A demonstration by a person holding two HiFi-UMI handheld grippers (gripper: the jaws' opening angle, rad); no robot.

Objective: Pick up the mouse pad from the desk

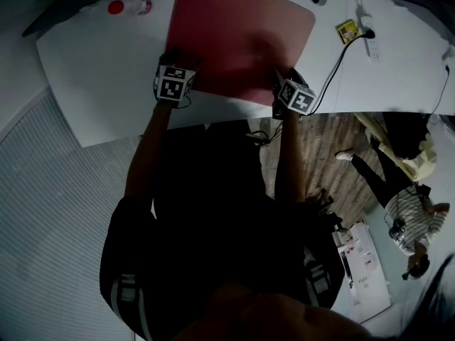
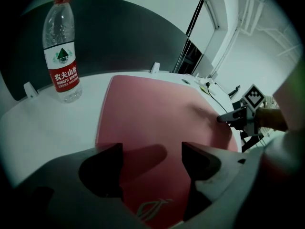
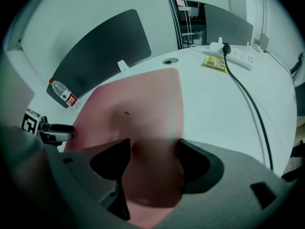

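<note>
Holding both pairs of jaws apart, I have my left tool (image 2: 150, 162) at 7 o'clock and right tool (image 3: 154, 150) at 5 o'clock of one red mouse pad (image 1: 242, 34), flat on the bench (image 1: 106, 69); one bottle (image 1: 128, 6) at 10 o'clock.

A white curved desk (image 1: 99, 62) carries a large flat red mouse pad (image 1: 238, 38) at its front edge, a clear plastic water bottle with red cap and label (image 1: 128, 6) upright at the left, and a white power strip (image 1: 370, 40) just beside a small yellow packet (image 1: 346, 30) at the right
</note>
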